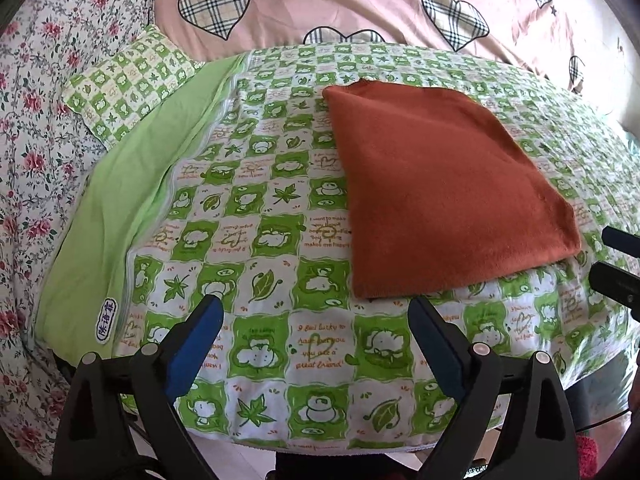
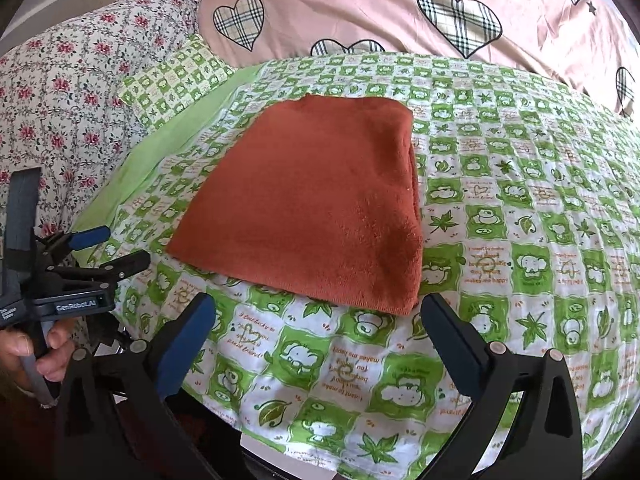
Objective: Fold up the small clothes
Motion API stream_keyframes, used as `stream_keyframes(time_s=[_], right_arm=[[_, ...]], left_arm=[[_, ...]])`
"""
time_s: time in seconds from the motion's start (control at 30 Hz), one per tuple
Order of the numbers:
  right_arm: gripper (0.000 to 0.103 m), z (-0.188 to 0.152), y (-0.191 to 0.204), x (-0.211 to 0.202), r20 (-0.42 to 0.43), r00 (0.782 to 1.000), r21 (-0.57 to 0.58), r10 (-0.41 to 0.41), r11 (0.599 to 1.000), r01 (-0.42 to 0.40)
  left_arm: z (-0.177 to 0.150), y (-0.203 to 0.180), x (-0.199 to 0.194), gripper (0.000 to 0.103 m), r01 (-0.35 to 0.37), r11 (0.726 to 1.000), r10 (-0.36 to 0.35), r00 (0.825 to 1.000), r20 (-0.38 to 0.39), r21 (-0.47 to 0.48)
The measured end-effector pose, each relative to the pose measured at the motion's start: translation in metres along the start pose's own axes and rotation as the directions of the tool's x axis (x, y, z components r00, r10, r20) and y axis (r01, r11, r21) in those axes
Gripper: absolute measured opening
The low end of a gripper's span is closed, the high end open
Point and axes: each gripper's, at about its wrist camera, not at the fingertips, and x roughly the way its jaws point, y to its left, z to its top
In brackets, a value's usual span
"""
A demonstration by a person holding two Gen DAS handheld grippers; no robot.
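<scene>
A rust-orange knitted garment (image 1: 440,184) lies folded into a flat rectangle on the green-and-white checked quilt (image 1: 260,240). It also shows in the right wrist view (image 2: 320,208), with stacked layers at its right edge. My left gripper (image 1: 316,312) is open and empty, just short of the garment's near edge. My right gripper (image 2: 316,312) is open and empty, also just short of that near edge. The left gripper (image 2: 100,248) shows at the left of the right wrist view, held by a hand. The right gripper's fingers (image 1: 616,264) show at the right edge of the left wrist view.
A plain green sheet (image 1: 120,208) and a small checked pillow (image 1: 128,84) lie left of the quilt. A floral cover (image 1: 36,120) is at the far left, a pink heart-print duvet (image 1: 360,4) behind. The quilt's front edge (image 2: 304,456) hangs near my grippers.
</scene>
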Motion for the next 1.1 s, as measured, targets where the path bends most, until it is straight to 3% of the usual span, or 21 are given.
stream_keyframes(time_s=[0.73, 1.1], right_arm=[[0.102, 0.027, -0.025, 0.026, -0.016, 1.000, 0.076, -0.004, 0.997, 0.005], [0.102, 0.049, -0.038, 0.044, -0.032, 0.999, 0.113, 0.007, 0.994, -0.003]], left_arm=[[0.041, -0.011, 0.024, 0.095, 0.069, 0.998, -0.069, 0.998, -0.007, -0.013], [0.064, -0.007, 0.046, 0.095, 0.008, 0.999, -0.009, 0.999, -0.048, -0.031]])
